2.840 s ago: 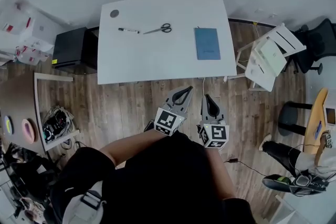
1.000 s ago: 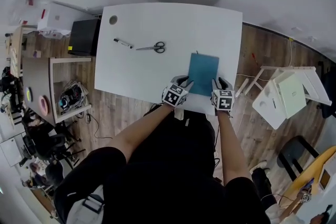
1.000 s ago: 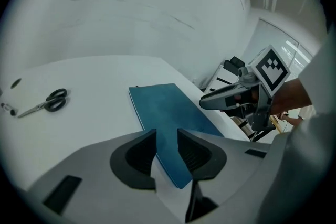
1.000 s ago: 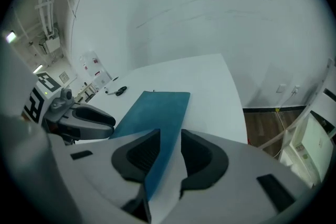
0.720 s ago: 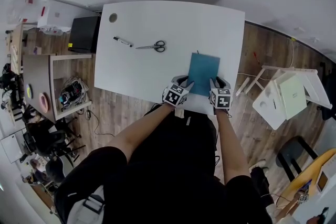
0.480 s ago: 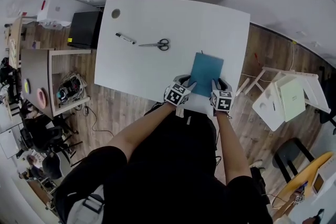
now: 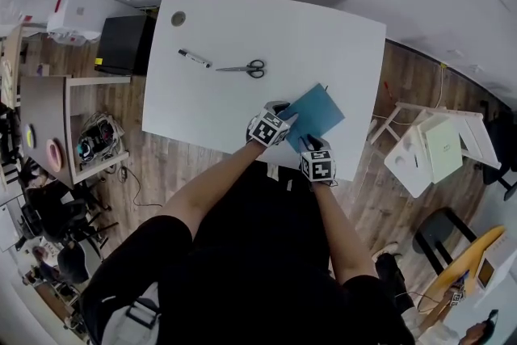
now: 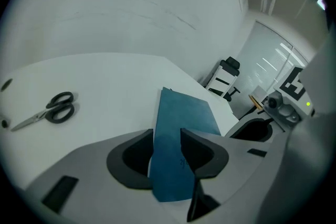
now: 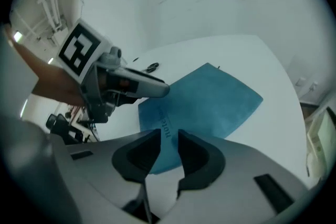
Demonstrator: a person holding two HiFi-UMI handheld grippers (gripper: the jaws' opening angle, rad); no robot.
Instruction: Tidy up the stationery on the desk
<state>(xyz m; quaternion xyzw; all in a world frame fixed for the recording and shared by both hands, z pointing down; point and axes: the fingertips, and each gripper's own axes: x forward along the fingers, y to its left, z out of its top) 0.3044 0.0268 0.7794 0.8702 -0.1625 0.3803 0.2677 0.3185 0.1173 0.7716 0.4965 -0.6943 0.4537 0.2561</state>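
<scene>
A blue notebook lies askew on the white desk, close to the near edge. My left gripper stands over its left corner. Its jaws have just been opening and are open, and the cover shows in the gap between them. My right gripper is at the notebook's near corner. Its jaws have just been closing a little but are still open over the cover. I cannot tell whether the tips touch the cover. Scissors and a marker lie farther back on the left.
The desk has a round cable hole at its far left corner. A black box stands beside the desk on the left, and a white folding stand is on the wooden floor to the right. My left gripper shows in the right gripper view.
The notebook has turned clockwise and now lies diagonally. My right gripper has moved left and toward me along the near edge. My left gripper shifted slightly.
</scene>
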